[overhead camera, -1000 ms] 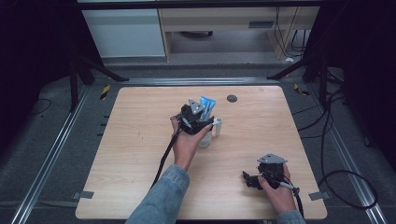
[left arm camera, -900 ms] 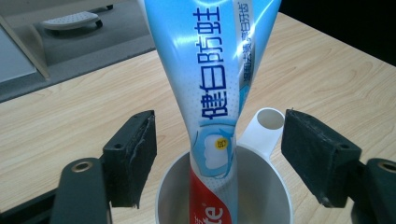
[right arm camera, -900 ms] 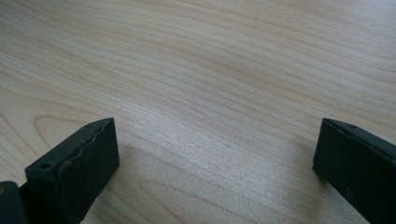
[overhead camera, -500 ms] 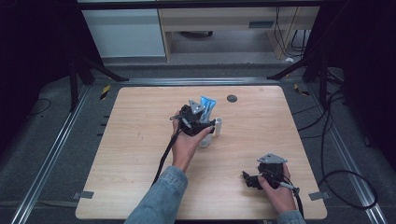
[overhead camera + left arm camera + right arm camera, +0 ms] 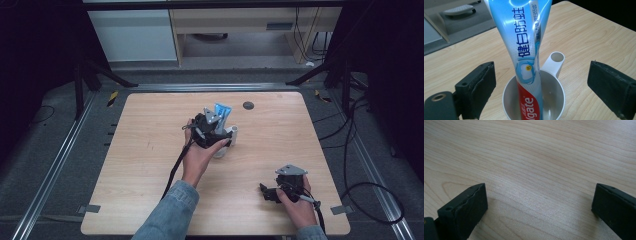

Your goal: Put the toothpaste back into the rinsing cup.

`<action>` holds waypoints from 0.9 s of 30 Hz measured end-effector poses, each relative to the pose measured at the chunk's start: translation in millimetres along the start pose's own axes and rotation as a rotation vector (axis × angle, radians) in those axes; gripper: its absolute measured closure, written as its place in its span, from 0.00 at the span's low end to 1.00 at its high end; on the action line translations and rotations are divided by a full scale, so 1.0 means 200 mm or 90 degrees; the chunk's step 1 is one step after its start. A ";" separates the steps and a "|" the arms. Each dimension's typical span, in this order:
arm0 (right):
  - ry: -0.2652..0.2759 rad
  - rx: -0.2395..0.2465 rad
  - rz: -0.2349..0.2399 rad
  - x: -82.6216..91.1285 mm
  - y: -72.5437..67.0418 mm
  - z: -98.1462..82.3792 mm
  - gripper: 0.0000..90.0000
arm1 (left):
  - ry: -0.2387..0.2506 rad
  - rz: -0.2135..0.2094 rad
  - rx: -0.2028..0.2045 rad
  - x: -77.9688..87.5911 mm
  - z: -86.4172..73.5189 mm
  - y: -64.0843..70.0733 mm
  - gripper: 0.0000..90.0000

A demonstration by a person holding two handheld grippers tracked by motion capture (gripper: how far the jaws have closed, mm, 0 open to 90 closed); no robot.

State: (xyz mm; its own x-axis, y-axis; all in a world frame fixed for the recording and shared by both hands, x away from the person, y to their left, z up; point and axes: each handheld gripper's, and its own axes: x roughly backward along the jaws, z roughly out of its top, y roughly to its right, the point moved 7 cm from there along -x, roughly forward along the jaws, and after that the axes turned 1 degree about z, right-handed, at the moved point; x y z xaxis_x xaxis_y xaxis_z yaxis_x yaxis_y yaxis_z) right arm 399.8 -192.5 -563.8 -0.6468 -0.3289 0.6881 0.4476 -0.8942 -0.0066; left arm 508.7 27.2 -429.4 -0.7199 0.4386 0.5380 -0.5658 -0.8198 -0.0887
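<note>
A blue, white and red toothpaste tube [image 5: 526, 50] stands cap down inside a white cup [image 5: 554, 100] with a side handle [image 5: 555, 62]. In the high view the tube [image 5: 221, 112] and cup [image 5: 226, 145] sit near the table's middle. My left gripper [image 5: 540, 85] is open, its jaws wide on either side of the cup and tube, touching neither. My right gripper [image 5: 536, 205] is open over bare wood, low at the table's front right [image 5: 272, 192], with nothing between its jaws.
The wooden table [image 5: 150, 145] has a small dark round disc [image 5: 248, 105] near its back edge. Cables trail from both grippers. A white cabinet [image 5: 135, 35] and shelving stand beyond the table on the grey floor.
The left gripper has shifted slightly back toward the person from the tube and cup. The right gripper has stayed in place.
</note>
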 end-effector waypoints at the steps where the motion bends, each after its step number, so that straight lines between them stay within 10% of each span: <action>1: 0.000 0.000 0.000 0.00 0.00 0.00 0.00 | 0.002 0.000 -0.002 0.01 0.00 0.00 0.08; 27: 0.000 0.000 0.000 0.00 0.00 0.00 0.00 | -0.011 -0.010 -0.055 0.14 -0.08 0.05 0.07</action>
State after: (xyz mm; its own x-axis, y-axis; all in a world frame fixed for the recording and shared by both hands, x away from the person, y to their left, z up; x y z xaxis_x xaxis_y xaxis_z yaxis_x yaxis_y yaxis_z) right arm 399.8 -192.4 -563.8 -0.6468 -0.3287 0.6882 0.4476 -0.8942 -0.0064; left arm 476.0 37.1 -429.5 -0.7040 0.4443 0.5541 -0.6100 -0.7779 -0.1513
